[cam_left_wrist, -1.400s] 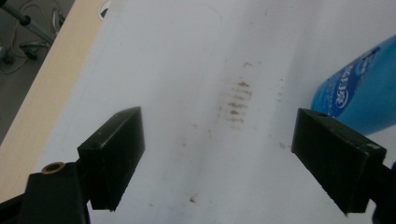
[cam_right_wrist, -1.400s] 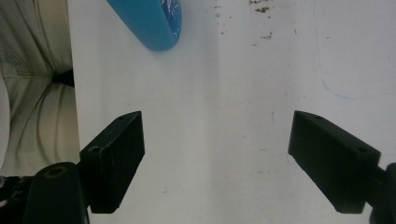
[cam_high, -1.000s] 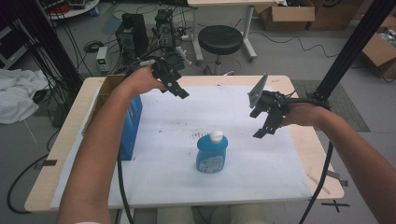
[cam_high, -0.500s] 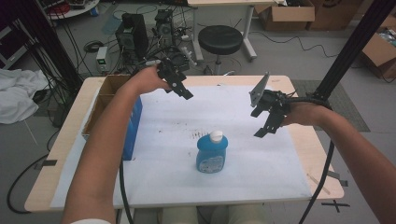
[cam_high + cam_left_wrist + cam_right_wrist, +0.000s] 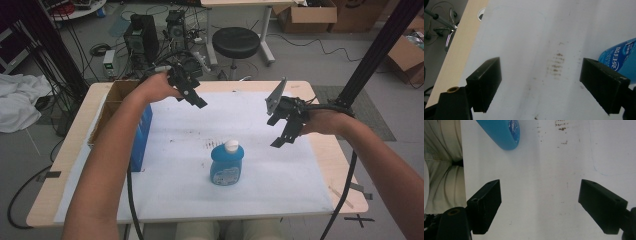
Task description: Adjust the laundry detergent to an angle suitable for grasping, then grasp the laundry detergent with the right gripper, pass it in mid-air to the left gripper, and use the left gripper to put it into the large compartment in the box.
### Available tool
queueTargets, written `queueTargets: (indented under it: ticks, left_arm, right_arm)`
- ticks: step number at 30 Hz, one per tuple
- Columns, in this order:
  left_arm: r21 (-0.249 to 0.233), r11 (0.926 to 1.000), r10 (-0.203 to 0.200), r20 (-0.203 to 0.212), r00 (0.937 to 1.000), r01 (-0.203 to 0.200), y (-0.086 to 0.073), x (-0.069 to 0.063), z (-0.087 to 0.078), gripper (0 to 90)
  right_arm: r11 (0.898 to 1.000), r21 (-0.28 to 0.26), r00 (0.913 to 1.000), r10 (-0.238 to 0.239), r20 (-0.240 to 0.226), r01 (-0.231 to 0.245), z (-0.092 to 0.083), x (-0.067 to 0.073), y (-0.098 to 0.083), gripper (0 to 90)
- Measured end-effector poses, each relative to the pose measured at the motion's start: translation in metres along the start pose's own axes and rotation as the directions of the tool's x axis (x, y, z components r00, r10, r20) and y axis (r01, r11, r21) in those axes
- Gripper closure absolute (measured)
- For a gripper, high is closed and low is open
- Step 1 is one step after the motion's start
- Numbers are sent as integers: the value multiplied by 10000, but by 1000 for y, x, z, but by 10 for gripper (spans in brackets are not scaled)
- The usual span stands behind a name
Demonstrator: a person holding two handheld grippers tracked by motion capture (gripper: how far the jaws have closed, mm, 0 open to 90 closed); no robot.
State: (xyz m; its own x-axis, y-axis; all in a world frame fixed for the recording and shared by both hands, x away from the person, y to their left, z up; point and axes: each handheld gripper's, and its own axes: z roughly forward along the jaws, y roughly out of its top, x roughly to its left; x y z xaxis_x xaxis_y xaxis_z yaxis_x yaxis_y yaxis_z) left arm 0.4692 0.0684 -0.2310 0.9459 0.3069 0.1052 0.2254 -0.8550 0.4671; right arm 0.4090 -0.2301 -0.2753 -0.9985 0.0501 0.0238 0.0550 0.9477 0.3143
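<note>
Bottle (image 5: pixel 227 163) upright; left claw (image 5: pixel 192 95), right claw (image 5: pixel 285 131) raised, spread.

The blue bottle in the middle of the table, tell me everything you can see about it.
The blue bottle looks like glossy plastic, squat and rounded, with a white cap and a pale label patch on its front. It stands upright on the white sheet that covers the table, near the front middle. Nothing touches it; the left tool and the right tool are both up and apart from it.

Blue bottle (image 5: pixel 618 58) cut off at right edge of left gripper view; label print too small to read. Bottle (image 5: pixel 501 132) cut by top edge in right gripper view. Cardboard box (image 5: pixel 107 107) partly hidden behind left forearm.
</note>
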Motion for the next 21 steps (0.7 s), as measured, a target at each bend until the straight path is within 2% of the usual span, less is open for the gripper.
queueTargets:
  ticks: [12, 21]
  left_arm:
    - [-74, 10000, 66, 69, 10000, -66, 0, -3, -2, 183]
    - [46, 9998, 189, 94, 9998, -189, 1, -5, 1, 183]
  right_arm:
    - [10000, -75, 10000, -18, 25, 18, 0, 3, -3, 181]
    - [9993, -344, 9999, -127, -69, 124, 1, 8, -2, 178]
